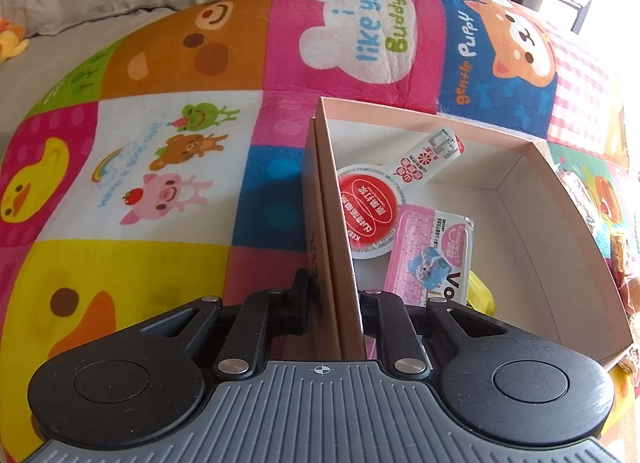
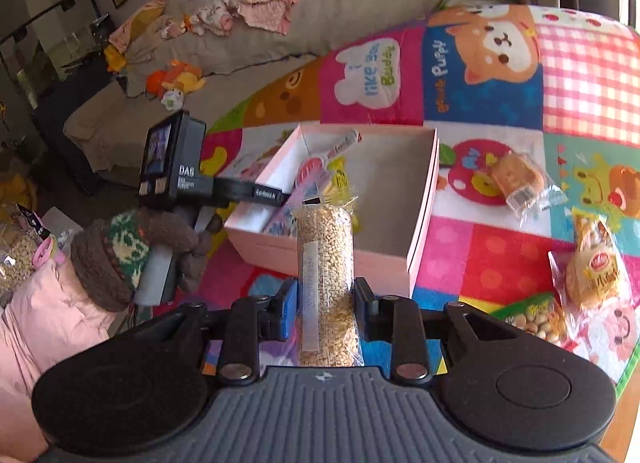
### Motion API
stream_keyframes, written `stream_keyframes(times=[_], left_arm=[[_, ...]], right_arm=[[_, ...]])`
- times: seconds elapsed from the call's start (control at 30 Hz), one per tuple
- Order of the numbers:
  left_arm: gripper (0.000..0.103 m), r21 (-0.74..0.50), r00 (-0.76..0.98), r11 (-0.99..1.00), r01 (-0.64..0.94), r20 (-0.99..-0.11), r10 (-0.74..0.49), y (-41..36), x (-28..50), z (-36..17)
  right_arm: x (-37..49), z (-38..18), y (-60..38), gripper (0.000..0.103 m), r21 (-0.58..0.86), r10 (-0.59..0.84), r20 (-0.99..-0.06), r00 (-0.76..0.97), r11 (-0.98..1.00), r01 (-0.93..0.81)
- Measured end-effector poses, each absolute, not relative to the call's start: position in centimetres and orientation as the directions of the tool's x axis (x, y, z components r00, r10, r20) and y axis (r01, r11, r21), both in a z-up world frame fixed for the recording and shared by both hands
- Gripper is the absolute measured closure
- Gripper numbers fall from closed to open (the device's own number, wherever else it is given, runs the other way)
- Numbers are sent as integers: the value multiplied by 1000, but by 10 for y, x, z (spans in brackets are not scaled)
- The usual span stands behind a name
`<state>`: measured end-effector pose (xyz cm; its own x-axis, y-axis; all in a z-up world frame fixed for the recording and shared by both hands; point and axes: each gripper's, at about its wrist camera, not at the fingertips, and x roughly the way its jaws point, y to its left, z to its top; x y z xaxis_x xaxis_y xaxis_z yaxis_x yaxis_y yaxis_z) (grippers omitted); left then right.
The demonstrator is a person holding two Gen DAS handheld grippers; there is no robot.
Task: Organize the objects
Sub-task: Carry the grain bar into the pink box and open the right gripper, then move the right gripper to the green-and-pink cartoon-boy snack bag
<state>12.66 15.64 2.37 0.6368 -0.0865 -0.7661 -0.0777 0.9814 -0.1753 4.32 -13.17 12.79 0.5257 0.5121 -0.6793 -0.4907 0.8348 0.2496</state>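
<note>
Puffed-grain packet on its way to the box

We carry the clear puffed-grain packet (image 2: 326,279) at lower centre, pinched by our right gripper (image 2: 325,309), just short of the pink cardboard box (image 2: 420,223). Our left gripper (image 1: 332,303) clamps the box's wall, steadying it on the cartoon mat (image 1: 160,143). Next we judge: lift over the near rim, release beside the round-lidded cup (image 1: 370,209) and pink sachet (image 1: 428,259). Wrapped cakes (image 2: 520,179) wait at right.

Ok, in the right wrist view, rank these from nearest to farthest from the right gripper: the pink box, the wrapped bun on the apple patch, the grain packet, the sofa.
1. Grain packet: held in the right gripper.
2. Pink box: just ahead, on the mat.
3. Wrapped bun: ahead, to the right, past the box's side.
4. Sofa: far back, beyond the mat.
</note>
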Motion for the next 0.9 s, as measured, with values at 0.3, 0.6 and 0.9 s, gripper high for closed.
stream_keyframes(times=[0.3, 0.6, 0.9], left_arm=[[86, -176, 636, 981, -84, -768, -83, 156, 127, 24], [86, -177, 640, 980, -94, -764, -77, 155, 126, 24], [86, -143, 628, 982, -124, -777, -34, 146, 128, 26]], right_arm=[[117, 106, -92, 74, 226, 477, -618, 625, 869, -440], [101, 78, -126, 49, 186, 399, -617, 678, 912, -367], [52, 43, -206, 30, -64, 35, -639, 768, 993, -98]])
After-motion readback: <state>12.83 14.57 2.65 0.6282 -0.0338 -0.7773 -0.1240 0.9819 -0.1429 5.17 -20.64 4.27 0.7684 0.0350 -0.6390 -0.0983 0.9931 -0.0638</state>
